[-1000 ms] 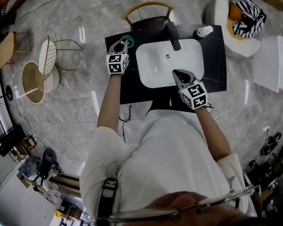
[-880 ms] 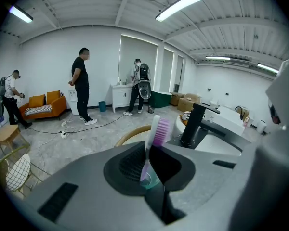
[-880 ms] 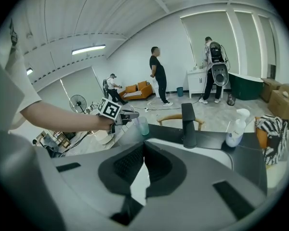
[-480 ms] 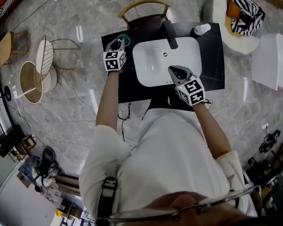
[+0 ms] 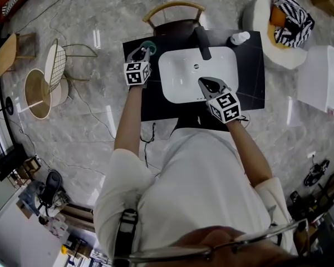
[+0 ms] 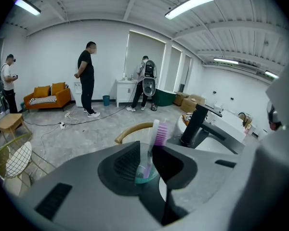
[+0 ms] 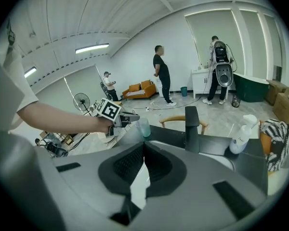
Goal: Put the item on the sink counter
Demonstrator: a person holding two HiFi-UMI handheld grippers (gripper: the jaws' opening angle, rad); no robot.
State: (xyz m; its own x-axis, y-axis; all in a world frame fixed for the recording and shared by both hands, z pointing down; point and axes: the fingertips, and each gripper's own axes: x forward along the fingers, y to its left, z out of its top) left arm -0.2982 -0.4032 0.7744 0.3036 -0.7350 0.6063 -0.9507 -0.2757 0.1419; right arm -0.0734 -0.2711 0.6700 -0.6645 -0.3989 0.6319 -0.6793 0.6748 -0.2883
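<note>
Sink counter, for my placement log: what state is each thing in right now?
Cup: upright on the counter's far left corner.
Toothbrush: standing in the cup, bristles up.
Left tool: open; jaws have just been opening, cup in their gap, not pressed.
Right tool: shut, nothing held.
Faucet: no water running.
Pump bottle: upright, at the far right.

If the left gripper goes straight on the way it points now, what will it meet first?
Probably the toothbrush standing in the teal cup: it shows between the jaws of the left gripper, which have just been opening. Depth is unclear.
</note>
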